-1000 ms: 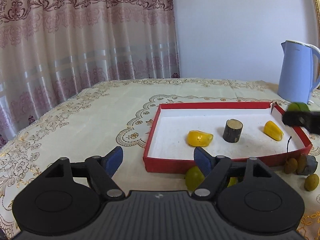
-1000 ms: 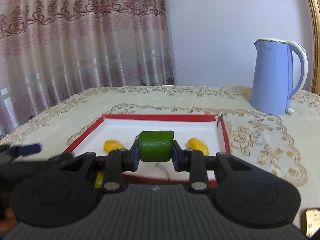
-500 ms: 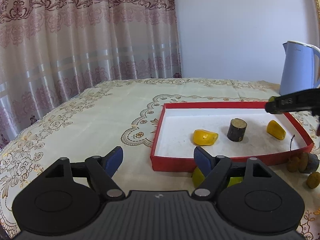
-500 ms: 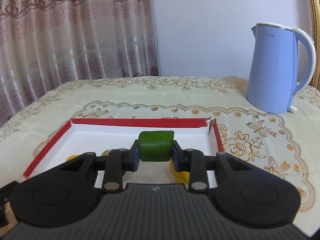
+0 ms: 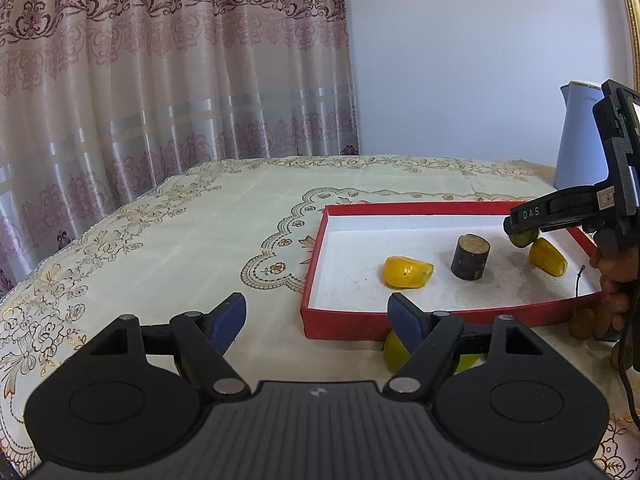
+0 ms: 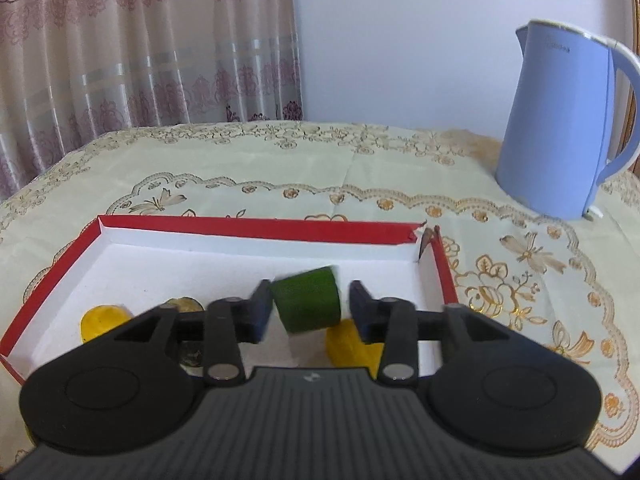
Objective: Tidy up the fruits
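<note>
The green fruit piece (image 6: 307, 299) sits tilted between the fingers of the right gripper (image 6: 306, 310), whose jaws are opening, a gap showing at its 3 o'clock side, above the red tray (image 6: 256, 229). Two yellow pieces (image 5: 407, 272) and a dark cylinder (image 5: 470, 257) lie inside. The left gripper (image 5: 316, 320) stands wide apart, empty, at the tray's 7 o'clock.

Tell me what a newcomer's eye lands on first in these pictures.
The shallow red-rimmed white cardboard tray on the cream embroidered tablecloth, with the right gripper opening above it around a tilted dark green fruit chunk. Next, the tall pale blue electric kettle at far right.
</note>
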Demonstrator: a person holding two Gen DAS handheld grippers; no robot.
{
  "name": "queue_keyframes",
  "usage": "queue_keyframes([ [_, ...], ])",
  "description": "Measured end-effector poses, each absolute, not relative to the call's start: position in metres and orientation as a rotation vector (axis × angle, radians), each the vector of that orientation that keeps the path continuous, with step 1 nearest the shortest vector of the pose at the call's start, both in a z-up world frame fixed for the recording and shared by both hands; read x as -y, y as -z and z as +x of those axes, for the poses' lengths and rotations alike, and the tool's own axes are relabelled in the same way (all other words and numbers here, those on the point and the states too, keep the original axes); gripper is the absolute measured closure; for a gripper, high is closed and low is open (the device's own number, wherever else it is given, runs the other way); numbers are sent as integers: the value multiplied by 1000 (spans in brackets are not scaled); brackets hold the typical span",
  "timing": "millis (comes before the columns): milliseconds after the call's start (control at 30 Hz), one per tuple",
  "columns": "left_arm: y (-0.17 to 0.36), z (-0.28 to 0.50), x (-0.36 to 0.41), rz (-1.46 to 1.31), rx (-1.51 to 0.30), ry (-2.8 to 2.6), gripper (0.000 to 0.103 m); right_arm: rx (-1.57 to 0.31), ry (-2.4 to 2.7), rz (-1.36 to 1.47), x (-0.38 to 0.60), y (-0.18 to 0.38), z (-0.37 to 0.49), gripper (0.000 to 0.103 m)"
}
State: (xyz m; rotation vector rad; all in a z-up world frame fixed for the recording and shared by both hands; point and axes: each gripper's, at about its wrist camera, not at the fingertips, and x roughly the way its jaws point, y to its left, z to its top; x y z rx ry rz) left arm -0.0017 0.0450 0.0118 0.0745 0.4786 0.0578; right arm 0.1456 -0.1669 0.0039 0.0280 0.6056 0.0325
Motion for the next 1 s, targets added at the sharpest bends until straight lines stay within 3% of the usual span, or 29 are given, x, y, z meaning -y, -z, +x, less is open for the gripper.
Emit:
queue_keyframes([
  [167,-14,-4,-45,72,-476,-49,25,-581,-30,34,165,-12,140,53],
  [333,-17,-8,-50,45,-469,-21,25,-540,13,27,162,-21,121,0],
  [600,-21,-12,-55,0,-455,74,20,-748,42,262,178,-23,72,0],
  [700,-19,-14,-56,-4,-441,120,19,-619,-59,361,196,-20,31,0],
  [833,-14,-12,-63,-63,-454,163,17,-400,-29,134,188,-26,-24,0],
  [1000,-7,-18,-49,47,-465,191,17,-344,-88,116,196,-30,-51,0],
])
